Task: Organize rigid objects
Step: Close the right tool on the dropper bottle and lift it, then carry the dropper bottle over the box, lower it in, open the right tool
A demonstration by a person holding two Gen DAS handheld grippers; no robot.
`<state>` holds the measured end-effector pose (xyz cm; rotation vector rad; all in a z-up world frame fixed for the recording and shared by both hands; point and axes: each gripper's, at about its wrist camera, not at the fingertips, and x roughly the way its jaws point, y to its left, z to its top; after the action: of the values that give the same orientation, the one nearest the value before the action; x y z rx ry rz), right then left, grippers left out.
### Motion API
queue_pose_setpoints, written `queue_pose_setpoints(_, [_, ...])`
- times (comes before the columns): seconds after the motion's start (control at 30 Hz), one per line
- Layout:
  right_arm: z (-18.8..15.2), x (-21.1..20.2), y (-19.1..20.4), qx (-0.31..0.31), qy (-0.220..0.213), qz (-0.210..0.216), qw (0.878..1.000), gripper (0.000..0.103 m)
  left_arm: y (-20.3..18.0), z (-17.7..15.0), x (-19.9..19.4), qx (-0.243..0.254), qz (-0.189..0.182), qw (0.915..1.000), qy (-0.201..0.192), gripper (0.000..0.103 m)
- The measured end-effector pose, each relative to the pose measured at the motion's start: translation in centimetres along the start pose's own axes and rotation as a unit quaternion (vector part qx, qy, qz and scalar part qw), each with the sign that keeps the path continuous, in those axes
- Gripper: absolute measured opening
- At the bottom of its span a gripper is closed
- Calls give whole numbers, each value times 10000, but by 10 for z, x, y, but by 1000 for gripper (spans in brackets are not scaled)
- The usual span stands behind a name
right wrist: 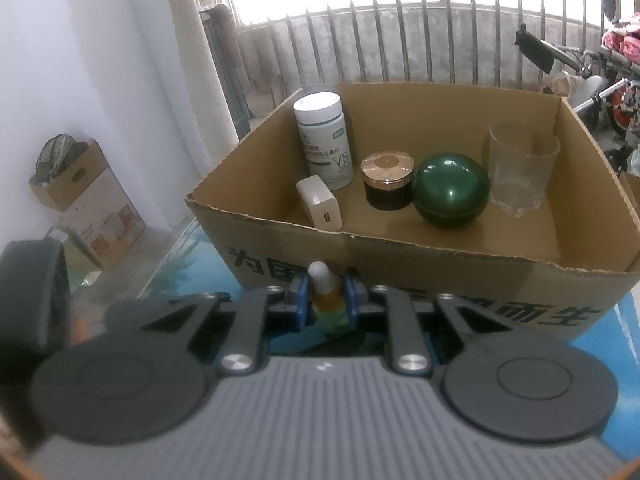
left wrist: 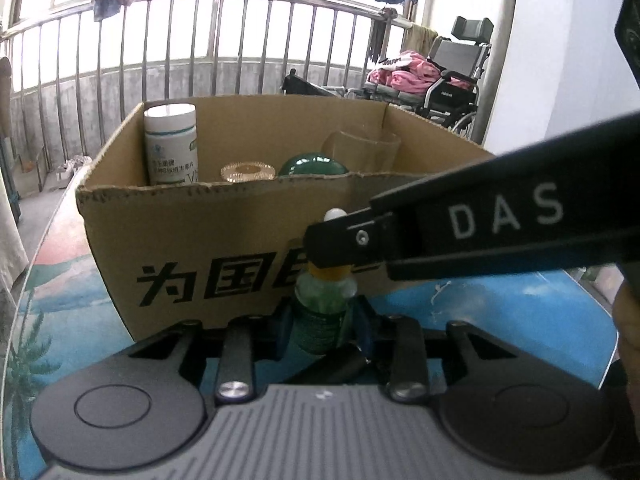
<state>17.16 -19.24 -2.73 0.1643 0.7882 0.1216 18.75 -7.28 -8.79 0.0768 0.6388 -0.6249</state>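
Observation:
A small dropper bottle (left wrist: 323, 312) with a green glass body, amber collar and white rubber bulb stands upright on the blue table, just in front of the cardboard box (left wrist: 200, 196). My left gripper (left wrist: 325, 322) is shut on its green body. My right gripper (left wrist: 334, 246) reaches in from the right and covers the collar. In the right wrist view the right gripper (right wrist: 327, 302) has its blue pads (right wrist: 303, 300) pressed on the amber collar of the dropper bottle (right wrist: 329, 300). The bulb sticks up above them.
The cardboard box (right wrist: 440, 246) holds a white pill bottle (right wrist: 324, 140), a white charger (right wrist: 320, 204), a gold-lidded dark jar (right wrist: 387, 186), a green round container (right wrist: 452, 188) and a clear glass (right wrist: 522, 168). A small carton (right wrist: 88, 200) stands left; a wheelchair (left wrist: 452, 84) and railing lie behind.

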Motion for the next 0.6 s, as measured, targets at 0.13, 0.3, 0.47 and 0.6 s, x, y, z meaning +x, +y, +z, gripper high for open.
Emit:
queue_pose_setpoints(0.13, [2, -14, 6, -53, -110, 20, 9999, 17, -7, 3, -21, 85, 40, 9998, -154, 33])
queue_pose_setpoints(0.3, [6, -52, 17, -156, -403, 141, 9990, 17, -19, 15, -61, 203, 155, 9986, -474, 33])
queue_pose_setpoints(0.47, [29, -97, 31, -479, -814, 322, 9950, 17, -27, 48, -96, 413, 264, 9953, -834, 33])
queue_pose_setpoints(0.6, [66, -114, 31, -636, -946, 468, 9924, 17, -17, 87, -100, 461, 134, 9952, -858, 33])
